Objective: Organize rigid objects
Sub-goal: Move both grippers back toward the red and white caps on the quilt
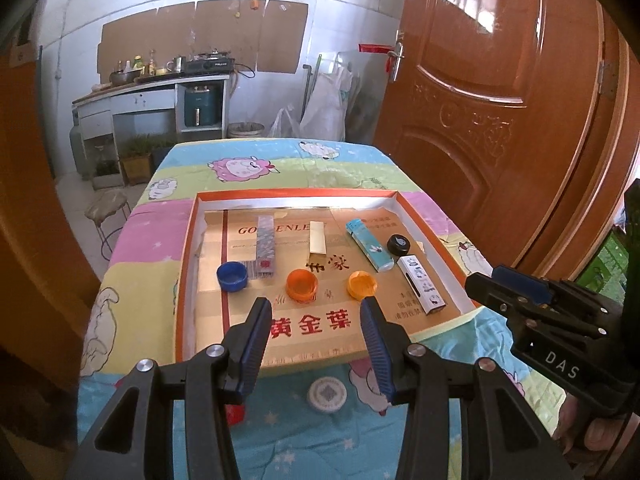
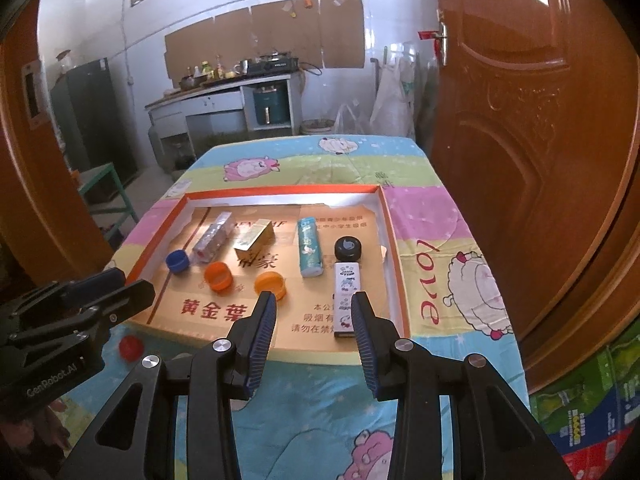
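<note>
Caps (image 1: 303, 285) and boxes (image 1: 318, 243) in tray (image 1: 185, 264); both grippers (image 1: 316, 312) (image 2: 314, 306) wide, empty, near its front.

- The tray (image 1: 188, 280) liner carried large red characters "黄金葉" and, farther back, partly covered red letters "GO…ENLE…".
- The right gripper (image 1: 520, 292) body read "DAS".
- The left gripper (image 2: 108, 284) body read "GenRobot.AI".
- The bedsheet (image 2: 432, 280) beside the tray read "love".
</note>
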A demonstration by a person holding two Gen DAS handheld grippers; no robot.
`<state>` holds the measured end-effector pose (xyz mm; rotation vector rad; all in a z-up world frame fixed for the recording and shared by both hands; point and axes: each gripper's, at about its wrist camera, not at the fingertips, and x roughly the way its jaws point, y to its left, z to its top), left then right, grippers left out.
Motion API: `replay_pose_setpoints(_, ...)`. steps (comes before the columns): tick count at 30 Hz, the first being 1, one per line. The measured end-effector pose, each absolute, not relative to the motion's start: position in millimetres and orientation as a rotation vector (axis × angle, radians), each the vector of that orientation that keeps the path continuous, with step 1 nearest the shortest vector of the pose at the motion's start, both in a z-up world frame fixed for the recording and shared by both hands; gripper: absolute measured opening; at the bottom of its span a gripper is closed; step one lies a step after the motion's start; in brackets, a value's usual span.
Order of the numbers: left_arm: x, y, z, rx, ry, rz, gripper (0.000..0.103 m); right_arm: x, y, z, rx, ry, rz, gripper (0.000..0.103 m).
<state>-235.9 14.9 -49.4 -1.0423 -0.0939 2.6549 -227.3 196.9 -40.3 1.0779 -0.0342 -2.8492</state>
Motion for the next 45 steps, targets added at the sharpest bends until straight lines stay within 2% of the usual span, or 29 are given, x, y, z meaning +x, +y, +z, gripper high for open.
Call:
replay_pose_setpoints(21, -165.8, -48.0, -46.5, -1.012, -0.207, 2.743, 0.046, -167.3, 150.7, -30.2, 1.038, 0.068, -2.805, 0.04)
replay_pose_setpoints(45, -157.7, -62.7, -90.4, -1.146, -0.203, 2.711, 0.046, -172.9, 111.4, -85.6, 1.151, 0.04, -2.639, 0.04)
